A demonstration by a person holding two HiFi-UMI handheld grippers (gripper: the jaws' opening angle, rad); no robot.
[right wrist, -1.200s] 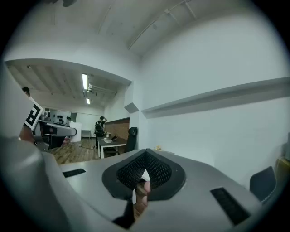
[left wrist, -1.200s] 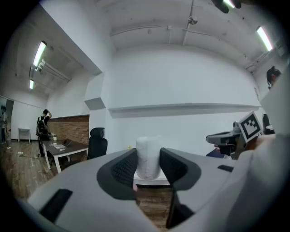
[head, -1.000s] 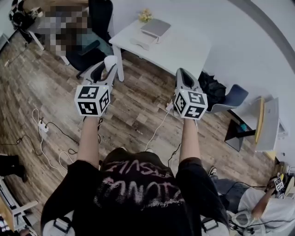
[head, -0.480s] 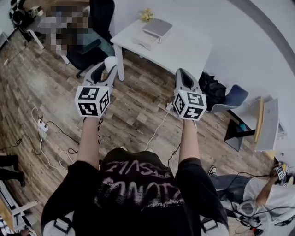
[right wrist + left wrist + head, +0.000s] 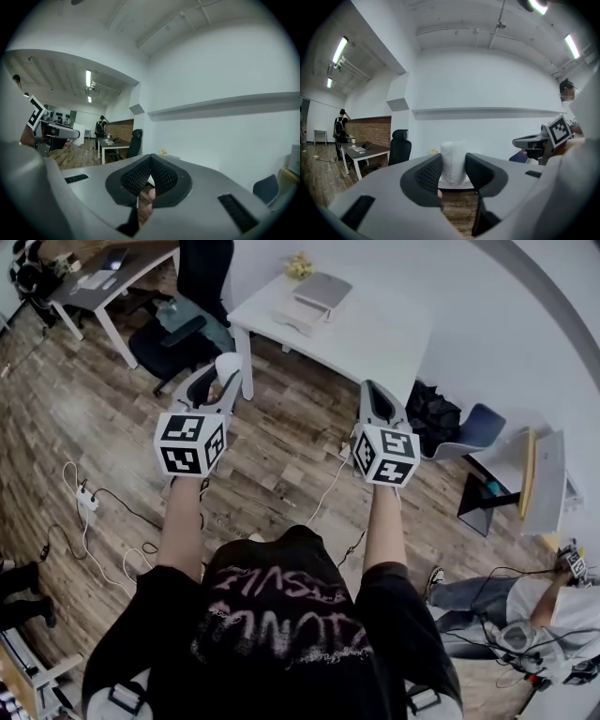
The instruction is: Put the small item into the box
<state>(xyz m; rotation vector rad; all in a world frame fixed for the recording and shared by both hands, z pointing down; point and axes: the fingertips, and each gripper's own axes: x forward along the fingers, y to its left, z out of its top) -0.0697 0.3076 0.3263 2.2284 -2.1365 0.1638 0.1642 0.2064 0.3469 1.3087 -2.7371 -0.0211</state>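
Observation:
My left gripper [image 5: 221,381] is held out level over the wooden floor, shut on a small white padded item [image 5: 228,364]. In the left gripper view that white item [image 5: 453,166] stands upright between both pads. My right gripper [image 5: 374,396] hangs beside it at the same height, and in the right gripper view its jaws [image 5: 150,163] meet at the tips with nothing in them. Ahead stands a white table [image 5: 375,338] with a flat box with a grey lid [image 5: 314,298] near its far left corner. A small yellow thing [image 5: 298,266] lies behind the box.
A black office chair [image 5: 183,329] and a dark desk [image 5: 98,277] stand left of the table. Cables and a power strip [image 5: 86,501] lie on the floor at left. A black bag [image 5: 433,413] and a blue chair [image 5: 476,432] are right of the table. A person [image 5: 525,615] sits low right.
The whole view has shifted forward toward the white table. Both grippers keep their places in the picture. The seated person at lower right has shifted.

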